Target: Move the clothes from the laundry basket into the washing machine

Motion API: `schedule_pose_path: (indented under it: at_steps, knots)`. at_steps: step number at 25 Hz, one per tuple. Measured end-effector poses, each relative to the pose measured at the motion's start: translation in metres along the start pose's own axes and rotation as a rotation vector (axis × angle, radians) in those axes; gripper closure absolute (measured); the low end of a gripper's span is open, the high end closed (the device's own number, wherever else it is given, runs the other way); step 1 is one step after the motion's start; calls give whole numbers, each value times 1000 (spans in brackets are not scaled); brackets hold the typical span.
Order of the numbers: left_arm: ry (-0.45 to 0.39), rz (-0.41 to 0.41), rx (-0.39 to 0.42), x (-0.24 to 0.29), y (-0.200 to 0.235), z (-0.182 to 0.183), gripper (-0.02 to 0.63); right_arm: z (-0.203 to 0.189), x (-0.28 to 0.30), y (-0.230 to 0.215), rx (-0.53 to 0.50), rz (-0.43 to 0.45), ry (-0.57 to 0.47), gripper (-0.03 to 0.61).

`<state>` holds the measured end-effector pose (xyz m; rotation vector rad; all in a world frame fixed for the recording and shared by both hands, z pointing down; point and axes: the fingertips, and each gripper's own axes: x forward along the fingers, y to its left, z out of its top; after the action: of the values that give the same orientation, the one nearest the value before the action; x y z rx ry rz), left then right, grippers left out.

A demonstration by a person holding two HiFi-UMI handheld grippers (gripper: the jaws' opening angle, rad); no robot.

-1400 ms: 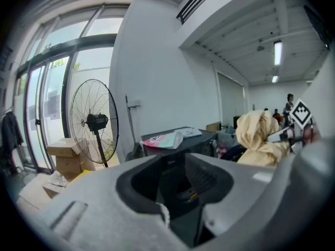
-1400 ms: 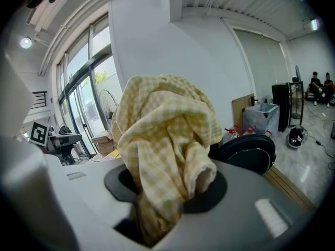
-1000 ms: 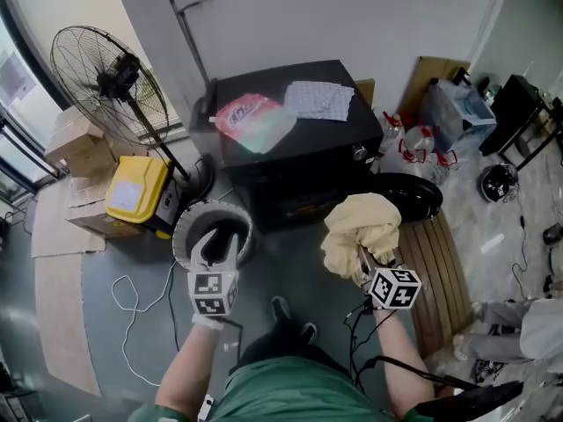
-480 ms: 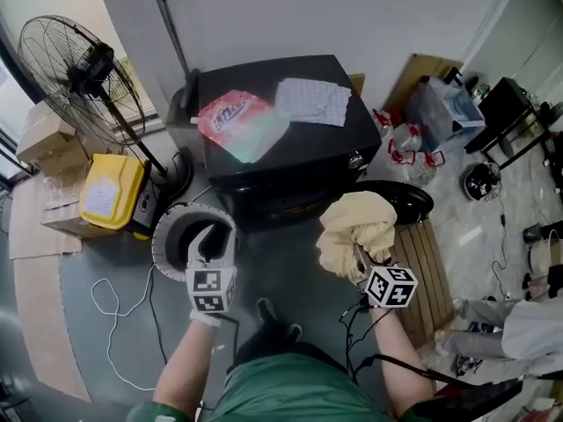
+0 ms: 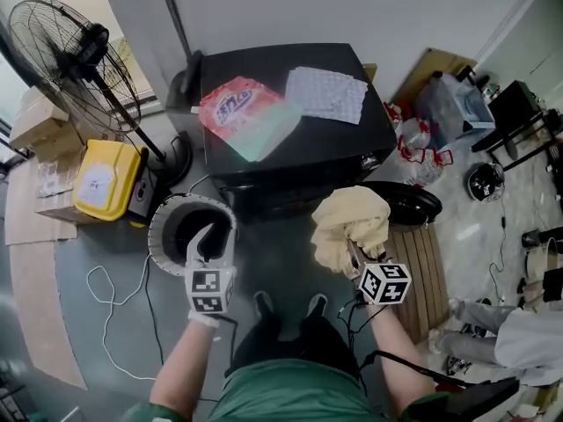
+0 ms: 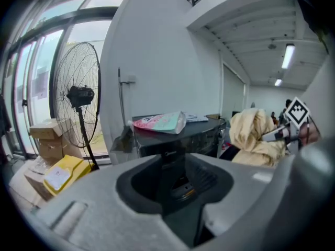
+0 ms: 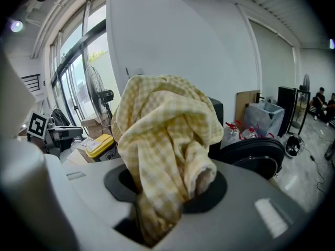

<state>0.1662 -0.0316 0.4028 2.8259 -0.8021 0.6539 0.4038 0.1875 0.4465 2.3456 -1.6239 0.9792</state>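
1. My right gripper (image 5: pixel 354 255) stays clenched on the bunched yellow checked garment (image 5: pixel 352 220). The grip has not changed over the last second.
2. My left gripper (image 5: pixel 214 243) has its jaws apart with nothing between them, above the laundry basket (image 5: pixel 160 236).
3. Both hands have drifted toward the washing machine (image 5: pixel 339 152), so the garment now hangs before its front, beside the open door (image 5: pixel 412 202).
4. I judge this to be mid-carry. The garment still has to go down into the drum and be let go.
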Motion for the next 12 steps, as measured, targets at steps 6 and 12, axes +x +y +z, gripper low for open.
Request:
schedule_pose_path:
  at_steps: [6,12]
  knots:
    - [52,57,-9,17,-10,-22,474,-25,48,-15,-33,80,75,408]
    - [71,162,-71,29,-38,-34,473,-48,84,-32,-105,200,187,408]
